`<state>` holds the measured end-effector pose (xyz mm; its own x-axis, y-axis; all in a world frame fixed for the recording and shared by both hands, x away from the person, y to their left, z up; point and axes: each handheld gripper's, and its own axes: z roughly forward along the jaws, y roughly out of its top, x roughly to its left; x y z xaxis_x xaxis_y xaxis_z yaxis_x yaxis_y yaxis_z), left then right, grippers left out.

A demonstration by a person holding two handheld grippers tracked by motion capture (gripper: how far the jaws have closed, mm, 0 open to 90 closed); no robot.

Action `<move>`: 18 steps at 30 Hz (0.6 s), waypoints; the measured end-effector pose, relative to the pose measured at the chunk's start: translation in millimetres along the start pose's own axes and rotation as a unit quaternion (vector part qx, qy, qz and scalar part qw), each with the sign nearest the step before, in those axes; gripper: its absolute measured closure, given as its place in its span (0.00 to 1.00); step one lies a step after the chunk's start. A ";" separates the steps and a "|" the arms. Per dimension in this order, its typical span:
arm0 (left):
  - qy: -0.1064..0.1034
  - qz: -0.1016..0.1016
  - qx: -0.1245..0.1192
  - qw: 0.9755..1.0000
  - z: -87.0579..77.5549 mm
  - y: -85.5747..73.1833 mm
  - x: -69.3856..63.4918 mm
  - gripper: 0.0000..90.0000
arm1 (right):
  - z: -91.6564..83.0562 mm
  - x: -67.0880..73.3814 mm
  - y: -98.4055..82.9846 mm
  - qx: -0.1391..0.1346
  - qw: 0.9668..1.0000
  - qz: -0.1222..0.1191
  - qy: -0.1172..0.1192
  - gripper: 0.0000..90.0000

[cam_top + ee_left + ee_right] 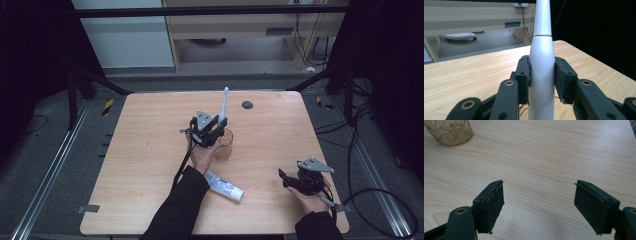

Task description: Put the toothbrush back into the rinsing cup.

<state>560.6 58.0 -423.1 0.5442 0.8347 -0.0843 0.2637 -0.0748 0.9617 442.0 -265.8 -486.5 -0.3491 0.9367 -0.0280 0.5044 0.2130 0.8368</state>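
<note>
We have the white electric toothbrush (541, 75) clamped upright between the left gripper (207, 131) pads, right over the amber glass (225, 145) near the middle of the table (150, 165). The right gripper (539, 205) sits idle with jaws wide apart and nothing between them, near the front right corner; the toothpaste tube (225, 186) lies by the front edge. Main risk: we come down off-centre, the handle catches the rim and tips the glass, or the smooth body slips in the pads.

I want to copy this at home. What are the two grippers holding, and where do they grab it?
The left gripper holds a white toothbrush upright by its thick handle. The right gripper is open and holds nothing.
</note>
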 end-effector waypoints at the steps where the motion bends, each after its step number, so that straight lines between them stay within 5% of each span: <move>1: 0.000 -0.001 0.000 1.000 0.0 -1.2 0.3 0.74 | 0.0 0.0 0.0 0.000 1.000 0.000 0.000 0.26; 18: 0.002 0.001 0.023 1.000 0.5 -17.8 5.1 0.73 | 0.5 0.4 -0.3 0.002 1.000 -0.003 0.002 0.27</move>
<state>559.1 63.3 -440.8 0.5415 0.8368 -0.0809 0.2996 -0.1022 0.9486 442.0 -265.3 -487.0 -0.3544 0.9346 -0.0309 0.5048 0.2190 0.8350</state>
